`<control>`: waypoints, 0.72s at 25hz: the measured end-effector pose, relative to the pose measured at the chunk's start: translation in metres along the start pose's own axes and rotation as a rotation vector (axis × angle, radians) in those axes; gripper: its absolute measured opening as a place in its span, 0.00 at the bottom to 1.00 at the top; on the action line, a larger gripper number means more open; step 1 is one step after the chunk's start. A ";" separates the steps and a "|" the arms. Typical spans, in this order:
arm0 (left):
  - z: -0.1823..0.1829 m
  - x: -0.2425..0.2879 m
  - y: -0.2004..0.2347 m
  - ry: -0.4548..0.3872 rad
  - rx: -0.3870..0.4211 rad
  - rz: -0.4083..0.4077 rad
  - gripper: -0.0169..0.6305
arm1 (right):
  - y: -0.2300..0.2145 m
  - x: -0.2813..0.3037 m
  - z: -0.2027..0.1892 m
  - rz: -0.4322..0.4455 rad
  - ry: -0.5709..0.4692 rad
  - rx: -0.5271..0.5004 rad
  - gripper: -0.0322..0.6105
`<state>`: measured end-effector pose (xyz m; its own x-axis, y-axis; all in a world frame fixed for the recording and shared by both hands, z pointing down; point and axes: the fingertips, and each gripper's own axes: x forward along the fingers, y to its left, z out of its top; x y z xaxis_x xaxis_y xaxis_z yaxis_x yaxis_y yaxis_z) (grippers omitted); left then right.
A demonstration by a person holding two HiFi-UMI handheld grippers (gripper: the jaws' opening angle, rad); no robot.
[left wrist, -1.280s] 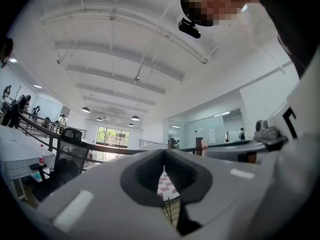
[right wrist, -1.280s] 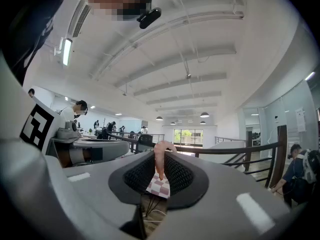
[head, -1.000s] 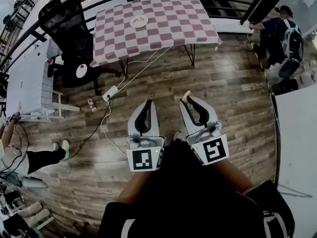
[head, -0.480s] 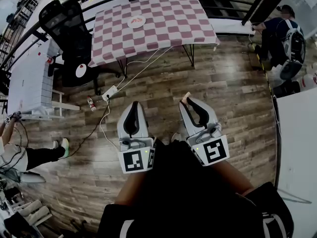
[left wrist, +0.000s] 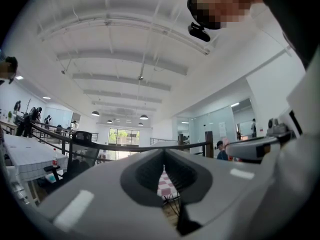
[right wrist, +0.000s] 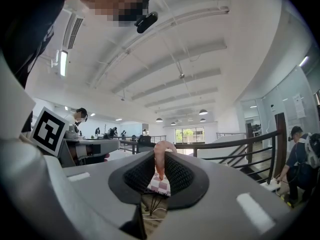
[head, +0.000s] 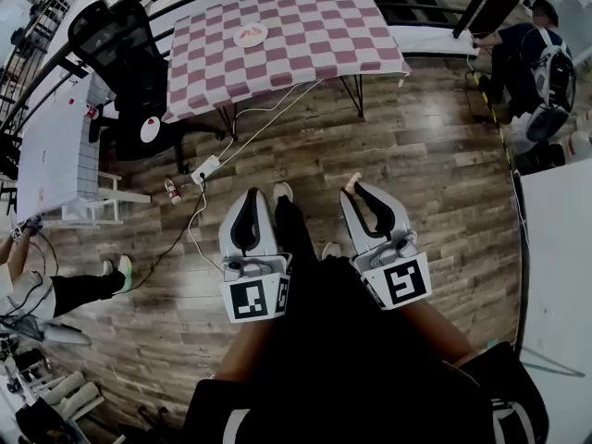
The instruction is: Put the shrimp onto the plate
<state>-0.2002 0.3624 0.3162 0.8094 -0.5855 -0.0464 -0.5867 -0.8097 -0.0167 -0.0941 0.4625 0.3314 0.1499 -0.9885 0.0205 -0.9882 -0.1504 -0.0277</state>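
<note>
Shrimp was pinched in the tips of the right claw, well away from the plate.
It looked small, light, soft and maybe a bit slippery, so a gentle squeeze seemed best; its curved end poked out past the tips. The left claw was closed with nothing in it. The plate sat on the far table's red-and-white checked cloth, across a brown wood floor with white cords and a black chair at the far left.
</note>
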 end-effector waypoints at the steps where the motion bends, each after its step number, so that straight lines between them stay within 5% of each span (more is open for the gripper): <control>1: -0.001 0.002 -0.001 -0.001 0.002 -0.006 0.04 | -0.001 0.001 -0.001 -0.004 0.001 0.002 0.14; 18: -0.018 0.114 0.051 -0.010 -0.027 -0.017 0.04 | -0.050 0.109 -0.008 -0.031 0.038 -0.019 0.14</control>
<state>-0.1373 0.2535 0.3282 0.8190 -0.5710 -0.0565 -0.5715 -0.8206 0.0091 -0.0290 0.3628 0.3434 0.1793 -0.9820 0.0591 -0.9836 -0.1801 -0.0078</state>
